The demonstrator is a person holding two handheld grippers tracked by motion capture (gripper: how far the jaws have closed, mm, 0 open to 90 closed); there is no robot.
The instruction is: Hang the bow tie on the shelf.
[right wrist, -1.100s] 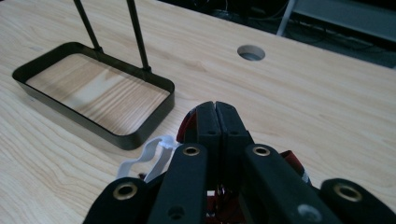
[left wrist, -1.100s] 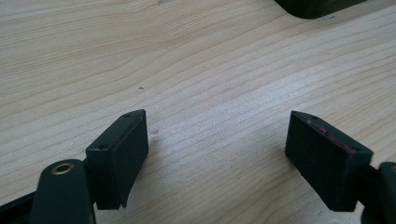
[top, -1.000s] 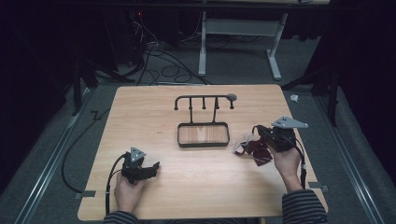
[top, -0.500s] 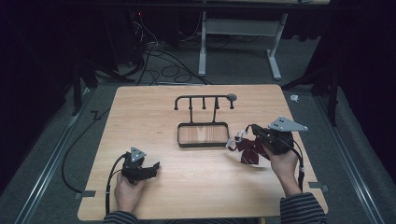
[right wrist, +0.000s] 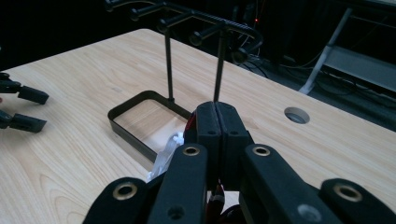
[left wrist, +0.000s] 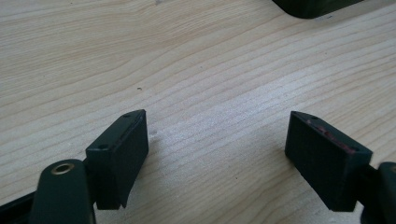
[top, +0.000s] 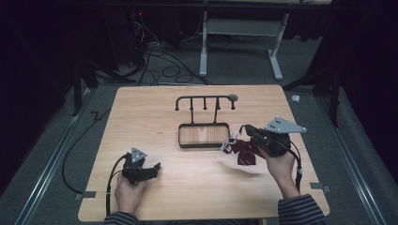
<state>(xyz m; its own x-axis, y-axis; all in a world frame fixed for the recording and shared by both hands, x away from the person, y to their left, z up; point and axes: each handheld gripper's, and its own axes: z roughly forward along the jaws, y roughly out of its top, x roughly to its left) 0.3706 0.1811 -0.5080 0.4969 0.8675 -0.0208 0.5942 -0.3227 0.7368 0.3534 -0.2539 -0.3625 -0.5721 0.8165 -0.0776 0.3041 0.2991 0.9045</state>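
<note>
A: High view. Wooden table (top: 155, 112). A black rack (top: 204, 100) with pegs stands on a tray (top: 203, 145) near the table's middle, a bit toward the far edge. The left gripper (top: 151, 168) sits low near the near left corner, a hand (top: 127, 193) around it. State?

B: Jaws spread wide, nothing between them. The right gripper (top: 243, 130) is toward the right edge, just right of the tray, with a grey plate on top. A dark red cloth item (top: 244, 151) with a white tag hangs from its jaws, lifted off the wood; its shadow lies below on the table.

A: Left gripper view. Two black jaws (left wrist: 219, 149) stand well apart over bare wood grain. A dark tray corner (left wrist: 313, 5) shows at the top edge. Nothing is gripped.

B: Right gripper view. The jaws (right wrist: 218, 119) are pressed together, with no gap at the tips. Red fabric (right wrist: 190, 125) shows just beside and under them, and a white tag (right wrist: 164, 156) hangs at their left. The tray (right wrist: 122, 127) lies just beyond, and the rack posts (right wrist: 168, 67) rise behind it. The other gripper's jaws are seen at the far left edge, apart. A round hole (right wrist: 296, 115) is in the table at right.

A: So the right gripper is clamped on the cloth, beside the tray's right end.
</note>
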